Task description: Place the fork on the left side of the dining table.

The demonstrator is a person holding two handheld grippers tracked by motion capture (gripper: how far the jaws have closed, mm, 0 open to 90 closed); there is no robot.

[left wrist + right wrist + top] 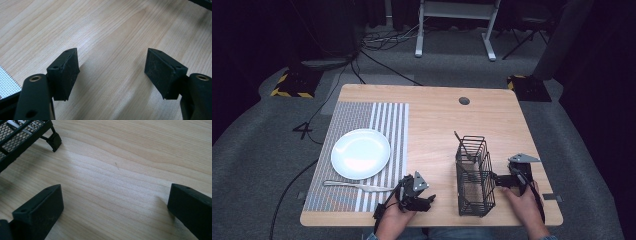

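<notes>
Just left of the right gripper (pixel 501 180) fingertips, the wire caddy (pixel 474 175) is standing untouched, both grippers idling jaws-wide and empty over bare table (pixel 437 125), the left gripper (pixel 424 196) sitting nearest the fork (pixel 357 186), likely staged for pickup.

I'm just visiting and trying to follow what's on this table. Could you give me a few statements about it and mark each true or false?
1. A fork lies on the striped placemat beside the white plate. True.
2. The wire basket sits on the placemat. False: it stands on the bare wooden table.
3. The left tongs are open and hold nothing. True.
4. The right tongs are clamped on a spoon. False: they are open over bare wood.
5. Food is on the plate. False: it looks empty.
</notes>
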